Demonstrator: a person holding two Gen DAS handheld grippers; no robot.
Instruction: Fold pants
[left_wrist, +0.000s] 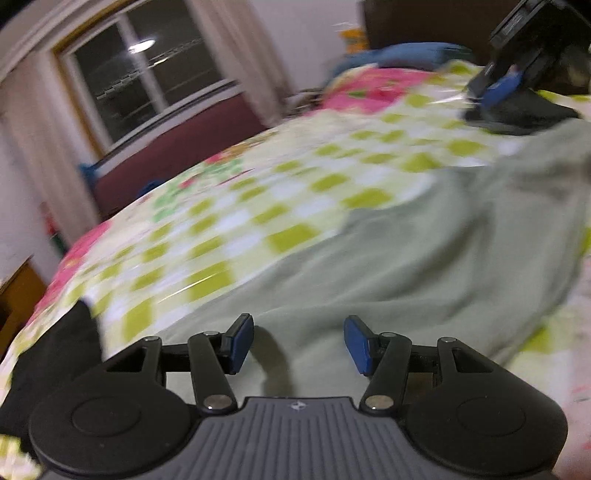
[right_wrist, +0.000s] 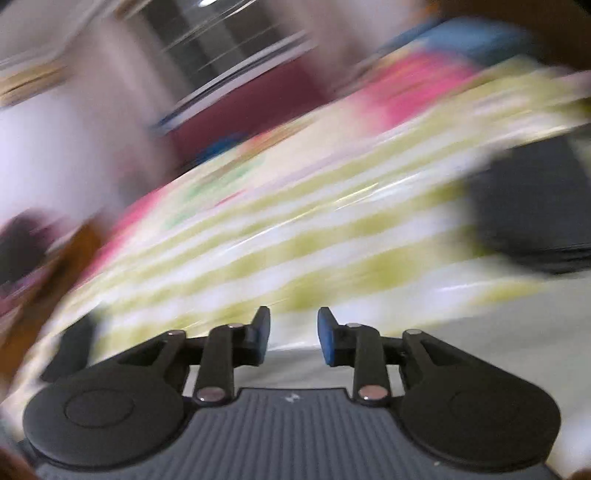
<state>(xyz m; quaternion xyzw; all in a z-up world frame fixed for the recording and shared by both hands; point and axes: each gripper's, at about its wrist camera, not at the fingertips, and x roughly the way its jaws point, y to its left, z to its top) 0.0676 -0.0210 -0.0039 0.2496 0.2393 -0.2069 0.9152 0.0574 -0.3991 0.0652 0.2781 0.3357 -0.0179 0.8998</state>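
The pale green pants (left_wrist: 424, 236) lie rumpled on the checked bedspread (left_wrist: 229, 206), toward three o'clock. The left gripper (left_wrist: 298, 343) and right gripper (right_wrist: 293, 334) both hover half-open, holding nothing (between grasps, I judge). Next: pinch an edge and fold over.

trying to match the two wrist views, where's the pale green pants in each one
Left wrist: the pale green pants fill the lower right, spreading from under the tongs toward the right edge.
Right wrist: blurred; only a pale strip at lower right, likely the same cloth.
Shared landmark: the green-checked bedspread.
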